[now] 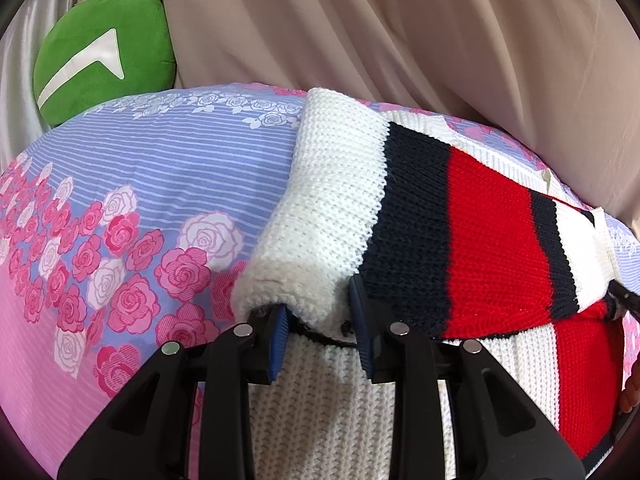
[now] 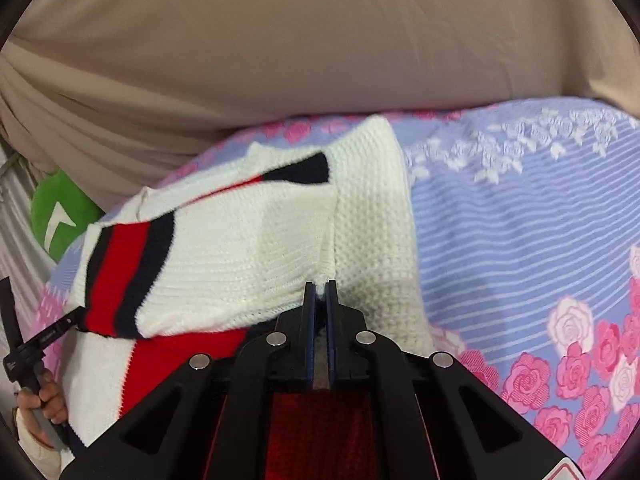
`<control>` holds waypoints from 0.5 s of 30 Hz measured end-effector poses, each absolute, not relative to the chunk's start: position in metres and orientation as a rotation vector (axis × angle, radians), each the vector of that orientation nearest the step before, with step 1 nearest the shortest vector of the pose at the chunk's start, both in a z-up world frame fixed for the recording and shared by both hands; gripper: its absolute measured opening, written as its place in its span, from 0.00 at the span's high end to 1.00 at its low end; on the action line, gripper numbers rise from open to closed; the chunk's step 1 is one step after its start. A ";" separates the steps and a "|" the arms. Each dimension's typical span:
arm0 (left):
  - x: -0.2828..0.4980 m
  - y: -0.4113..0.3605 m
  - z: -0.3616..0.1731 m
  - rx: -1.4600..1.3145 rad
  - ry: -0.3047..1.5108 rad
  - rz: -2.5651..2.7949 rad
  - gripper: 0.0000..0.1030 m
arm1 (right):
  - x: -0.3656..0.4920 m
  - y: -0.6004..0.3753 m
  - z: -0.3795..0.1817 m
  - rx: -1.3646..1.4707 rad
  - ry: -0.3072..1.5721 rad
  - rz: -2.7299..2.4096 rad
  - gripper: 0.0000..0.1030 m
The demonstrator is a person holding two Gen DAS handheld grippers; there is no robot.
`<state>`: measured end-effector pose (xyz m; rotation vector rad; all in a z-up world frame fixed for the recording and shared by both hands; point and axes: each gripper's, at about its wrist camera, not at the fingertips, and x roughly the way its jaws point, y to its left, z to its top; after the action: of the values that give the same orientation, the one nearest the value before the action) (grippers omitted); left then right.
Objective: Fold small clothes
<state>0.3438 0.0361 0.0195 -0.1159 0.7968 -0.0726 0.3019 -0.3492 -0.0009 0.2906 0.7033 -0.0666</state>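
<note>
Beige drape (image 1: 400, 32) hangs as backdrop behind the bed, in folds. Bed sheet (image 1: 168, 168) covers the bed: lilac with white stripes, pink and white roses, pink border at the near edge. A green plush cushion (image 1: 104, 52) with a white arrow mark sits at the back left of the bed, against the drape; also seen in the right wrist view at far left.

Knit sweater (image 1: 480, 232) lies on the sheet, white with navy and red stripes, partly folded over itself. One white sleeve runs from the far edge of the bed toward the left gripper. Ribbed white hem sits below, nearest the camera.

Left gripper (image 1: 320, 324), black frame with blue pads, has its jaws partly open around the bunched white sleeve cuff; the knit fills the gap and both pads touch it, so it grips the cuff.

Right gripper (image 2: 320, 286) has its jaws almost fully closed, pinching a thin edge of the white knit where sleeve meets body; a bit of white fabric shows between the pads. Red knit lies directly under this gripper.

A hand (image 2: 44, 400) at the lower left of the right wrist view holds the handle of the other gripper, beside the sweater's edge.
</note>
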 end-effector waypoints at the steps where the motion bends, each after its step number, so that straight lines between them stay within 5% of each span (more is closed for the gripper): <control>1: 0.344 0.036 0.019 -0.115 0.797 -0.072 0.72 | 0.305 -0.348 -0.005 0.273 0.718 -0.085 0.97; 9: 0.336 0.049 0.022 -0.178 0.788 -0.145 0.65 | 0.254 -0.333 0.018 0.323 0.721 -0.060 0.94; 13: 0.295 0.065 0.032 -0.188 0.783 -0.187 0.55 | 0.167 -0.322 0.027 0.294 0.714 -0.045 0.82; 15: 0.261 0.076 0.037 -0.188 0.794 -0.226 0.44 | 0.116 -0.317 0.021 0.298 0.723 -0.049 0.67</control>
<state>0.2614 0.0757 0.0367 -0.1880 0.7940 -0.2255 0.1155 -0.3168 0.0211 0.2980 0.7233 -0.0490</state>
